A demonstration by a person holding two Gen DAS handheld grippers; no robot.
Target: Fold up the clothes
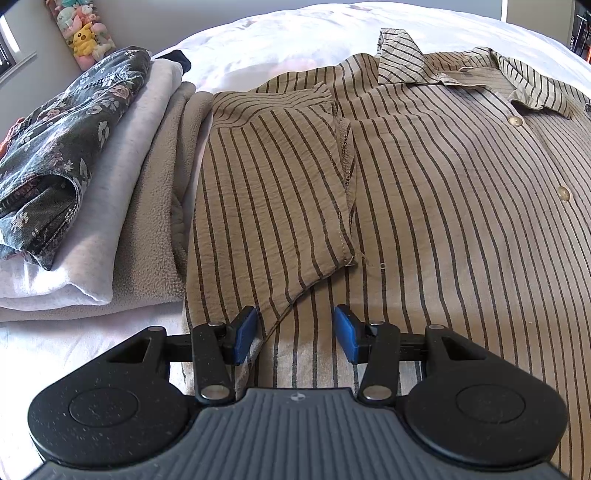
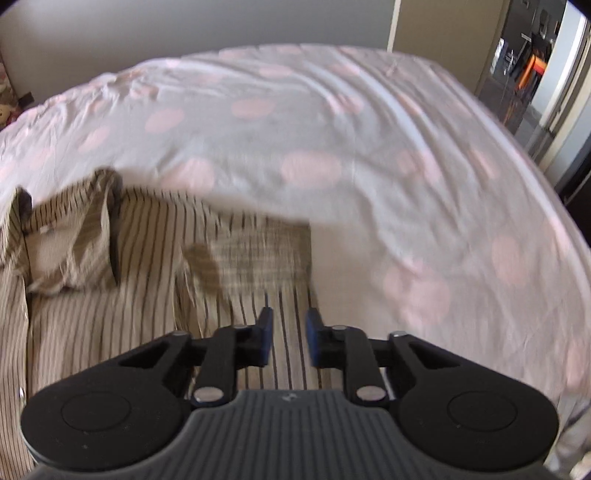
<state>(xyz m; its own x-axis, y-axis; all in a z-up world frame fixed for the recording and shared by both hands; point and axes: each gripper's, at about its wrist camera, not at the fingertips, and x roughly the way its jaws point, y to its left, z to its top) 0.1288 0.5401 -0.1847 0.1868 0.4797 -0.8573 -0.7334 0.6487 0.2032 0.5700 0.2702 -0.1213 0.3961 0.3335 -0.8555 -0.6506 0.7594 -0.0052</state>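
Bed [image 2: 332, 122] w/ dotted sheet: striped shirt [image 1: 424, 192], folded pile [image 1: 110, 192] beside.

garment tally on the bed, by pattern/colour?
Striped: 1, the tan shirt, laid out flat
Floral dark: 1, top of the folded stack
Light grey: 1, folded
Beige fleece: 1, folded, bottom
Dark item behind the stack: cannot tell what it is
Total: 4

1. A bed [image 2: 332, 122] with a white sheet dotted in pale pink fills the room's middle.
2. A plain grey wall [image 2: 207, 26] stands behind it.
3. Plush toys [image 1: 83, 31] hang at the bed's far-left corner.
4. A doorway [image 2: 532, 74] opens beyond the far-right corner.
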